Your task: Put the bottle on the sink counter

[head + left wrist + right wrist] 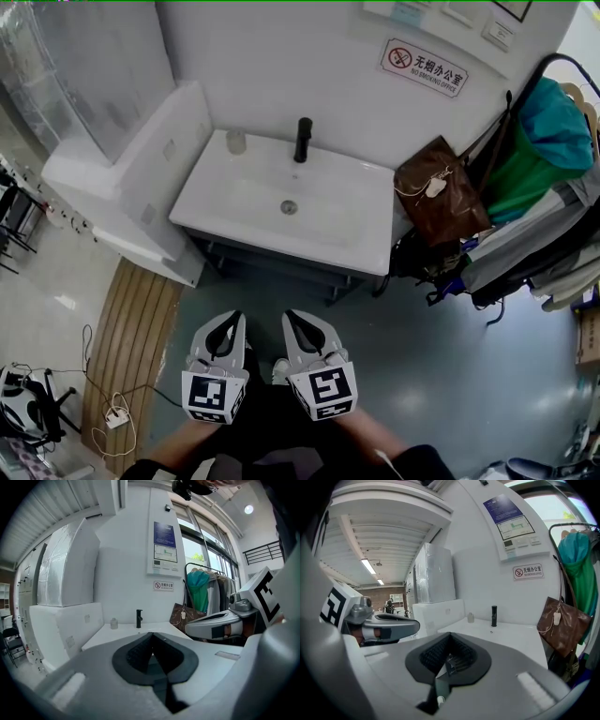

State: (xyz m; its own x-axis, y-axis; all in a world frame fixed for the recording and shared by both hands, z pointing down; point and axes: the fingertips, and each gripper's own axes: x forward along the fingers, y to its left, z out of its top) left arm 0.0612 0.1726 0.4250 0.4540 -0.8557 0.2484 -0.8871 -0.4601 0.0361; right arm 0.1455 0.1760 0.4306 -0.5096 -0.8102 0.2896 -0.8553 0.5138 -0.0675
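Note:
A small clear bottle [236,142] stands at the back left corner of the white sink counter [367,202], left of the black tap [303,139]. It also shows far off as the bottle [114,623] in the left gripper view and the bottle [471,617] in the right gripper view. My left gripper [231,317] and right gripper [292,315] hang side by side above the floor, well short of the counter's front edge. The left gripper [150,634] is shut with nothing in it. So is the right gripper [449,635].
A brown handbag [441,192] and a rack of clothes [544,141] crowd the counter's right side. A white boxed unit [131,178] adjoins its left. A wooden mat [131,347] and cables [112,417] lie on the floor at left.

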